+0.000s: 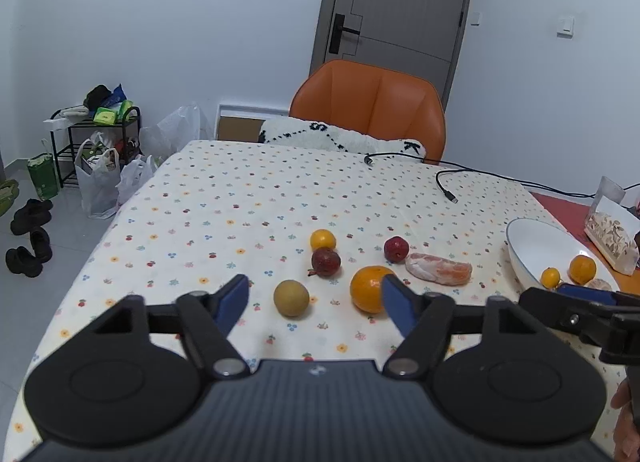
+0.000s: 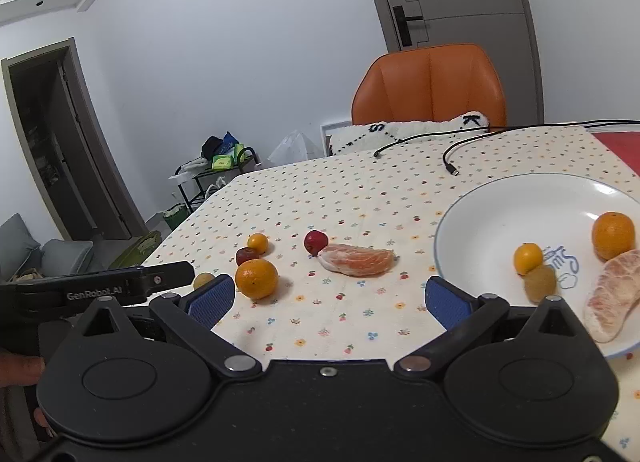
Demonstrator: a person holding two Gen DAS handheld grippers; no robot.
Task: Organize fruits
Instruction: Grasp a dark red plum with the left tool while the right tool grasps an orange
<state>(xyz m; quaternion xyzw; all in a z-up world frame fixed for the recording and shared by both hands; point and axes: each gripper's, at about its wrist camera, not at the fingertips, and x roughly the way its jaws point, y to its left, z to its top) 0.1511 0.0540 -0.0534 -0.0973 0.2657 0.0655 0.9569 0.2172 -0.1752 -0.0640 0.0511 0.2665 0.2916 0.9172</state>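
While four fruits already sit in the white plate (image 2: 472,221), the job looks less than half done, because six more wait on the surface (image 1: 240,197).

Inside the plate are a small orange fruit (image 2: 528,258), a yellow-green round fruit (image 2: 540,282) touching it, a bigger orange (image 2: 613,235) and a peeled pomelo piece (image 2: 610,294). The plate lies just past the right-hand jaw of the right gripper (image 2: 328,296).

Both sets of jaws stand wide apart and hold nothing.

Out on the flowery cloth, the big orange (image 1: 370,288) sits right at the tip of the right-hand jaw of the left gripper (image 1: 314,296); it may be touching, but that is hard to tell. A yellow-brown round fruit (image 1: 291,298) rests just ahead of the gap between those jaws. Farther ahead are a dark red fruit (image 1: 326,261) and a little orange fruit (image 1: 323,240), side by side and touching. Off to the right of them are a red fruit (image 1: 396,249) and another peeled pomelo piece (image 1: 438,268), very close together.

My guess is that the left gripper goes for the yellow-brown fruit or the big orange next. After that, the other loose fruits must go over to the plate too. Round ones can roll away, so each one needs a gentle squeeze.
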